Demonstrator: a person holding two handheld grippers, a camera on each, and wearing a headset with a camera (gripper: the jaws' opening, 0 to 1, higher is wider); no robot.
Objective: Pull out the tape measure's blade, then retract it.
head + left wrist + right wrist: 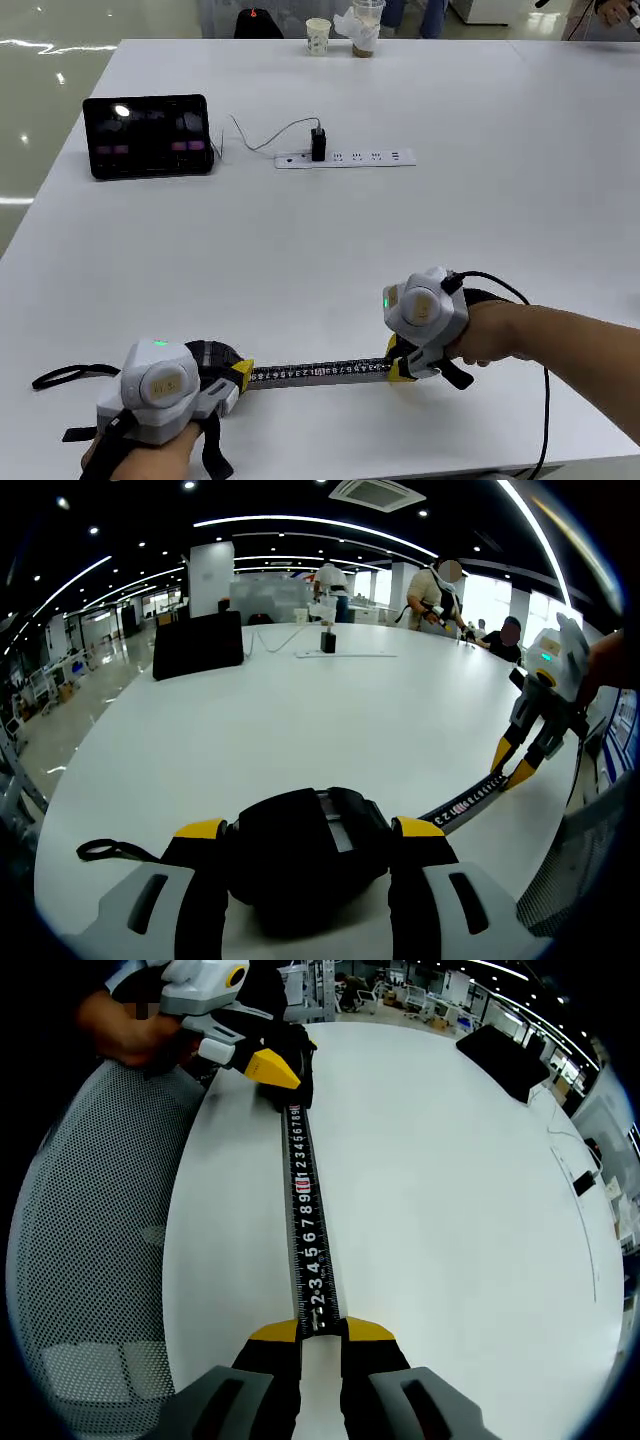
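Two grasps: left tongs [308,830] clamp the case [300,875], right tongs [320,1332] pinch the blade [303,1200] (numbers up).

End of blade [303,1220] hidden in right gripper [320,1331]

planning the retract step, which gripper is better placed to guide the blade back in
Right, probably. The right gripper is shut on the tip of the blade, which runs straight to the case clamped in the left gripper. It can walk the tip back while the left just holds the case.
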